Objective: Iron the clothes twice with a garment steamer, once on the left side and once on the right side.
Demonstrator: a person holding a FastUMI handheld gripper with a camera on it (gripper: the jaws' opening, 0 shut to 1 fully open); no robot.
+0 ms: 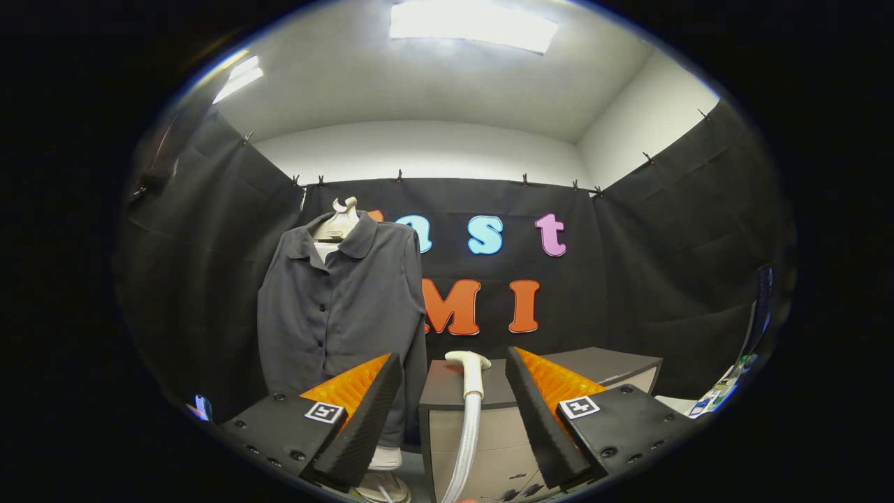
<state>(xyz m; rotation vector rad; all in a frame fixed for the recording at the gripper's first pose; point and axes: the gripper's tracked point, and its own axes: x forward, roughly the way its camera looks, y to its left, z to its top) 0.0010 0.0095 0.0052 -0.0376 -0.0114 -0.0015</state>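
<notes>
A dark grey button-up shirt [335, 307] hangs on a pale hanger [340, 220] in front of the black cloth wall, beyond my left finger. The cream steamer head [471, 369] rests on top of a low cabinet [447, 391], its ribbed hose [466, 440] dropping down the cabinet's front. My gripper [454, 426] is open, and the steamer head sits just ahead of the gap between the fingers, not touched by either.
The cabinet's dark top [601, 367] stretches away behind my right finger. A white base [384, 482] stands on the floor under the shirt. Some coloured items [719, 395] lie at the far right by the cloth wall.
</notes>
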